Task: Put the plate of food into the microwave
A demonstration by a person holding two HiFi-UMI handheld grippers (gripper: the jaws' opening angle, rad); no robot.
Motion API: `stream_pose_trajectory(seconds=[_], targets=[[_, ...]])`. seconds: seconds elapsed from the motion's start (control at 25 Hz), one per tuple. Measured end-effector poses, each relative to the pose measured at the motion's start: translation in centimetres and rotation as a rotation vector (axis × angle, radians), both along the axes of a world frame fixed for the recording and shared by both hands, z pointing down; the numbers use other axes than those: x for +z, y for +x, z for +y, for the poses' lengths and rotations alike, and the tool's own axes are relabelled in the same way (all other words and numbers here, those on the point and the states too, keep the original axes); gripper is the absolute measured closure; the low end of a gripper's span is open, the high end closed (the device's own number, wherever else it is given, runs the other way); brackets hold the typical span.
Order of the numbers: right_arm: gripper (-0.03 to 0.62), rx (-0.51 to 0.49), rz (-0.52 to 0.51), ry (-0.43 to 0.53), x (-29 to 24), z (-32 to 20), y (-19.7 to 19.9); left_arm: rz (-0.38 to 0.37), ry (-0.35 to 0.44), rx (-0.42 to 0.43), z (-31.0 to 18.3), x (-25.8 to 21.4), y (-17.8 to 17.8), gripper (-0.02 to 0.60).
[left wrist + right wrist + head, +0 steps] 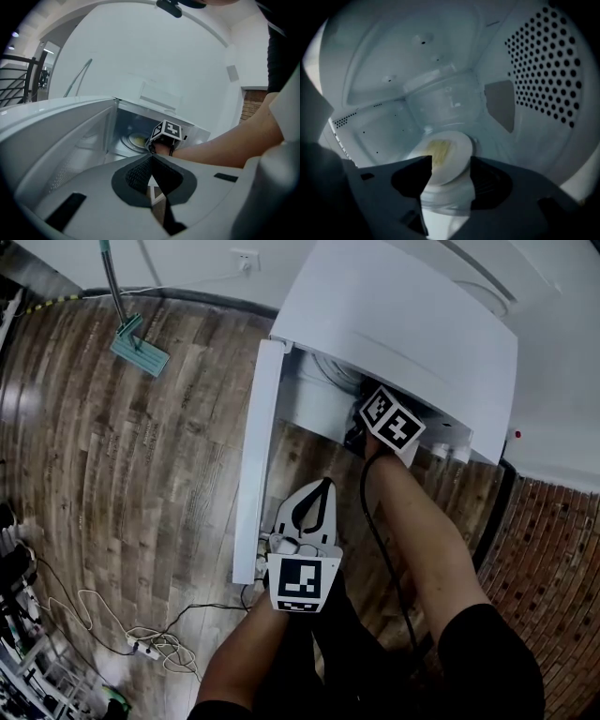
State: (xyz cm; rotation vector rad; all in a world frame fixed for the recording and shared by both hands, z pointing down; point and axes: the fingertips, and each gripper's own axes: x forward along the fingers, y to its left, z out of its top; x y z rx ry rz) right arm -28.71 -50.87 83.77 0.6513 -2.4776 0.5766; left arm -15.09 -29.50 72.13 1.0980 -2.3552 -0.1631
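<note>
A white plate (452, 161) with yellow food (439, 151) lies inside the white microwave (403, 324), on its floor. My right gripper (450, 161) reaches into the cavity; its jaws stand open on either side of the plate's near edge, not pressing on it. From the head view only its marker cube (391, 423) shows at the opening. The left gripper view shows the plate (136, 139) beyond that cube (168, 131). My left gripper (325, 486) hangs below the opening, next to the open door (258, 456), shut with nothing in it.
The microwave's side wall (543, 65) is perforated and close to the right jaw. On the wooden floor lie a green mop head (139, 345) and a power strip with cables (150, 643). A brick wall (553, 568) stands at the right.
</note>
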Motion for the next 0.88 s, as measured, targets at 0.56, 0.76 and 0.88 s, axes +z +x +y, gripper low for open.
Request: stream_pose_trajectory(seconds=[0.56,0.76,0.88], targets=[[0.580,-0.209,-0.086,0.049,-5.6,5.6,6.7,0.018,0.021,-0.051,1.4,-1.8,-0.5,0.589],[0.580,-0.276,-0.076,0.067,-9.6,9.1,12.7,0.021,0.034,-0.032,0.8,-4.4,-0.2,0.589],[0.582,-0.299,-0.054,0.084,-12.7,10.8,17.0,0.039,0.025,-0.018,0.4,-6.5,1.1,0.589]])
